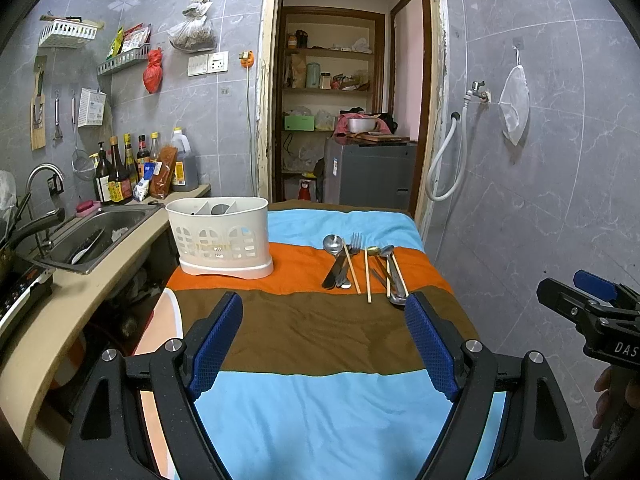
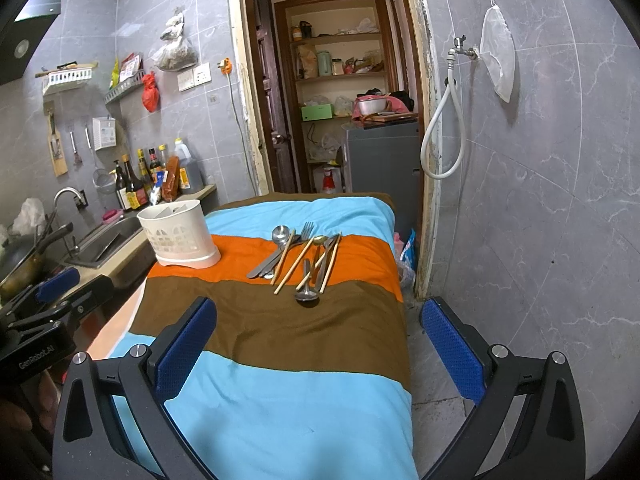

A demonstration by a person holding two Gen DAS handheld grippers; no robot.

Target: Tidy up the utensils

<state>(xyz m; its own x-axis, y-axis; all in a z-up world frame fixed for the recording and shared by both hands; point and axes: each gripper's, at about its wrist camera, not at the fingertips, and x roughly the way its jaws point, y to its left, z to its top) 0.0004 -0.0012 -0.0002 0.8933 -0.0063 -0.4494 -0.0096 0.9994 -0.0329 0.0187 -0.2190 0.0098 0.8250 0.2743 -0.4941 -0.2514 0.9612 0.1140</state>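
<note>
Both your left tongs [image 1: 324, 344] and right tongs [image 2: 320, 348] stand spread and empty above the near end of the surface draped in a blue, brown and orange striped cloth [image 1: 320, 420]. The loose heap of steel spoons, forks and pale wooden chopsticks [image 1: 362, 268] lies on the orange band toward the right edge. Lift one piece at a time, pinching mid-handle. The cream slotted plastic utensil caddy [image 1: 222, 236] sits at the left edge; its divided compartments look nearly empty, though something grey shows in one.
</note>
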